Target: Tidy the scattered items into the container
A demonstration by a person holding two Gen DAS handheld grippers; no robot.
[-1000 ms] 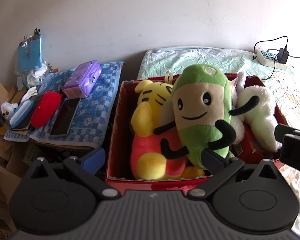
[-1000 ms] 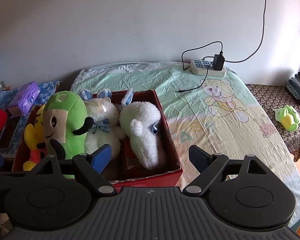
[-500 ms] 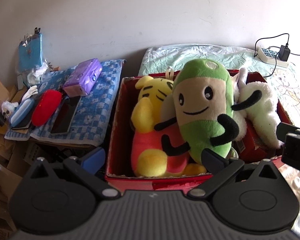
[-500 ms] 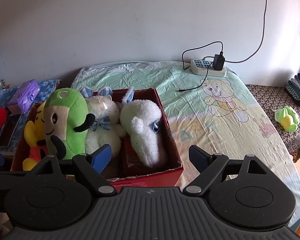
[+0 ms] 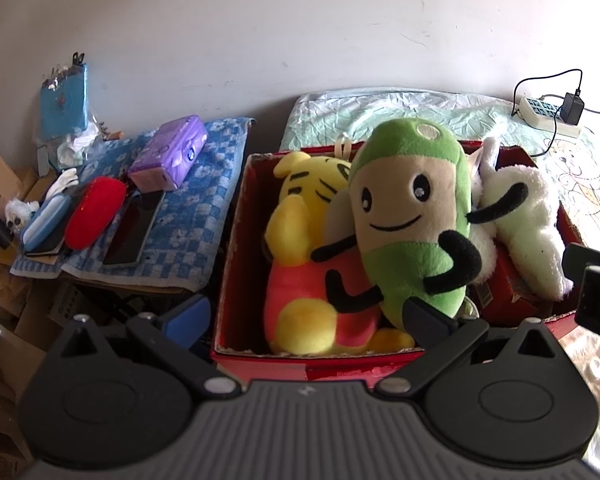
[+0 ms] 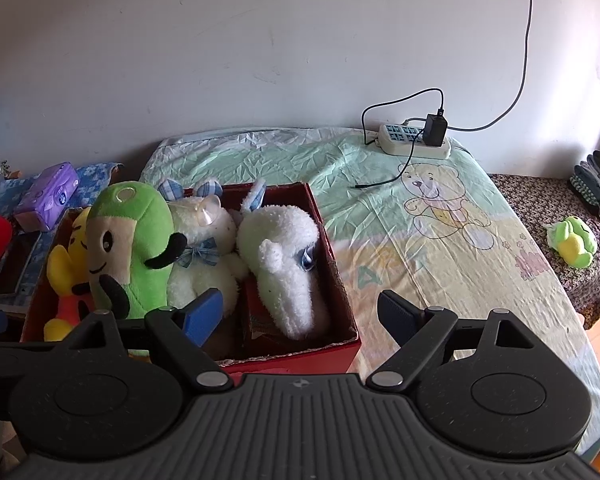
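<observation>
the left gripper [image 5: 306,312] had its jaws wide apart and gripped nothing; its right fingertip sat against the foot of the green plush [image 5: 410,216], though whether it truly touched was hard to judge from that angle. over the last second the green plush had tipped a little straighter and settled deeper into the red box [image 5: 236,240], leaning on the yellow plush [image 5: 300,248] at the box's left end. that looked like a toy just let go, so this item seemed done.

the right gripper [image 6: 300,314] was also spread wide, holding nothing, and hung over the near right corner of the box, much as it had a second before. below it lay the white plush [image 6: 288,264] at the right end of the box, with a white bear [image 6: 204,256] wedged between it and the green one.

out past the box, the bedsheet [image 6: 420,248] was bare up to the power strip [image 6: 414,144] at its far edge. one small green toy [image 6: 572,242] lay on the dark cloth beyond the sheet's right edge, well apart from the box, likely the next thing to fetch.
</observation>
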